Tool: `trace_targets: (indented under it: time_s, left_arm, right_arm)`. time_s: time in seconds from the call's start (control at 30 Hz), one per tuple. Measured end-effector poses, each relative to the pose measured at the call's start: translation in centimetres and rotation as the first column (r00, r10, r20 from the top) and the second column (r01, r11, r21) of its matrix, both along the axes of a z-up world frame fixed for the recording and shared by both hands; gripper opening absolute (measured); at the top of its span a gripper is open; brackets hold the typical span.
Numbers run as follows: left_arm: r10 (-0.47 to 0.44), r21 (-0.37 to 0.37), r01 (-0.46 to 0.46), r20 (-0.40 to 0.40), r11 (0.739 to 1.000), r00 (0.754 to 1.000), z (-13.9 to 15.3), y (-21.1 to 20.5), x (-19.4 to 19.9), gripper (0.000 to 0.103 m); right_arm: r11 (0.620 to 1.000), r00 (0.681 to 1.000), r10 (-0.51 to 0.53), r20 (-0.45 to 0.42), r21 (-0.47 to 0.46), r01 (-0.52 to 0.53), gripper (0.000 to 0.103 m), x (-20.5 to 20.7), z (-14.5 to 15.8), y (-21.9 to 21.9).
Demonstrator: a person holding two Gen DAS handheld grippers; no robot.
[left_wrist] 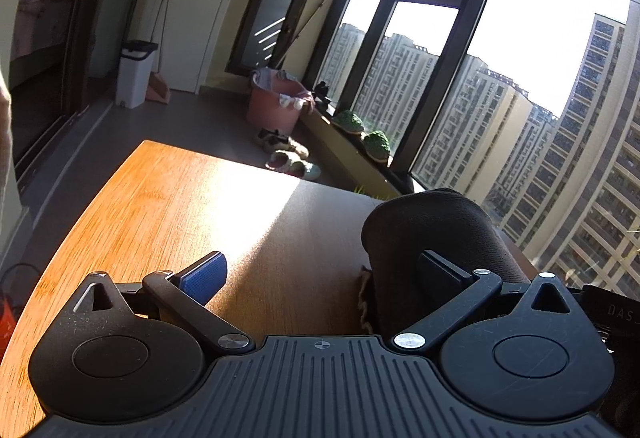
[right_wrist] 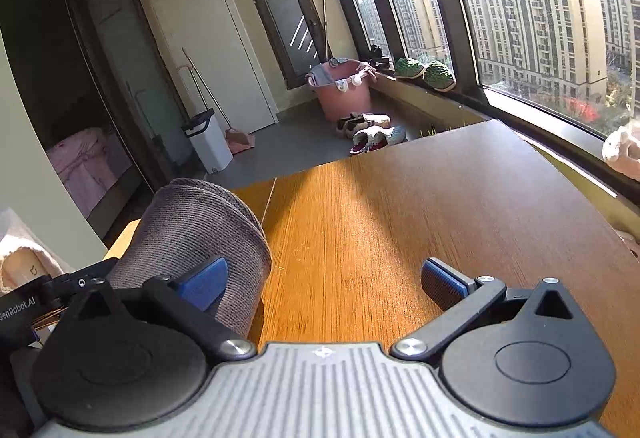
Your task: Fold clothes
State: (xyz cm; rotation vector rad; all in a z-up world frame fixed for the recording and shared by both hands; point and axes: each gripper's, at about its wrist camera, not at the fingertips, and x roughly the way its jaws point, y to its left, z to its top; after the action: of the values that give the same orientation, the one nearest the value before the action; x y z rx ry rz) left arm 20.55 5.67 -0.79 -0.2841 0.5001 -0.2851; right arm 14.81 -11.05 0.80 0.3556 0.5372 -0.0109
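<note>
A folded grey knit garment (right_wrist: pixel 200 234) stands in a rounded hump on the wooden table (right_wrist: pixel 400 222). In the left wrist view the same garment (left_wrist: pixel 436 230) looks dark and sits at the right. My left gripper (left_wrist: pixel 322 262) is open, and its right finger (left_wrist: pixel 440 274) rests against the garment with nothing between the pads. My right gripper (right_wrist: pixel 323 270) is open too; its left finger (right_wrist: pixel 204 286) lies against the garment's side. Bare tabletop fills the gap between each pair of fingers.
The table (left_wrist: pixel 160 217) ends a short way ahead, with grey floor beyond. A pink laundry basket (right_wrist: pixel 344 89), several shoes (right_wrist: pixel 370 131) and a white bin (right_wrist: pixel 208 141) stand on the floor. Large windows (right_wrist: pixel 540 17) run along the right.
</note>
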Motion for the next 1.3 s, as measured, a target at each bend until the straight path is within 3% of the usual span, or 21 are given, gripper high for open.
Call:
trace_targets:
  time_s: [0.07, 0.2, 0.33, 0.67, 0.87, 0.97, 1.1, 1.3]
  left_arm:
    - [-0.021, 0.009, 0.020, 0.031, 1.000, 0.999, 0.2, 0.3, -1.5, 0.103]
    - [-0.071, 0.037, 0.069, 0.057, 0.997, 0.996, 0.5, 0.1, -3.6, 0.103]
    - [-0.055, 0.066, 0.052, 0.043, 0.996, 0.998, 0.7, -0.9, -2.3, 0.103]
    - [-0.014, 0.065, 0.015, -0.008, 0.998, 1.000, 0.4, -1.4, 2.2, 0.103]
    - [0.017, 0.081, -0.018, 0.009, 0.997, 1.000, 0.5, -0.9, -1.2, 0.103]
    - [-0.002, 0.146, -0.002, 0.031, 0.989, 1.000, 0.8, -2.1, -3.7, 0.103]
    - [0.001, 0.297, -0.013, 0.040, 0.955, 0.999, 0.9, -5.0, -5.7, 0.103]
    - [0.019, 0.288, -0.013, -0.019, 0.958, 1.000, 0.8, -5.4, -7.1, 0.103]
  right_arm:
    - [1.000, 1.000, -0.010, 0.013, -0.028, 0.010, 0.103, -1.7, 0.2, 0.2]
    - [0.988, 0.993, 0.084, 0.078, -0.137, -0.073, 0.103, -5.8, 1.0, 2.3]
    - [0.956, 0.990, 0.120, 0.066, -0.276, -0.098, 0.103, -5.2, 1.6, 5.0]
    - [0.973, 0.995, 0.104, -0.009, -0.205, -0.104, 0.103, 0.5, 1.0, 3.8]
    - [0.980, 0.989, 0.141, -0.035, -0.137, -0.144, 0.103, -1.5, 0.6, 2.8]
    - [0.982, 0.985, 0.153, -0.081, -0.098, -0.160, 0.103, -2.5, 0.3, 2.8]
    - [0.979, 0.980, 0.098, -0.174, -0.159, -0.126, 0.103, -2.4, 0.0, 4.0]
    - [0.969, 0.976, 0.002, -0.217, -0.242, -0.055, 0.103, -3.2, -0.1, 4.9]
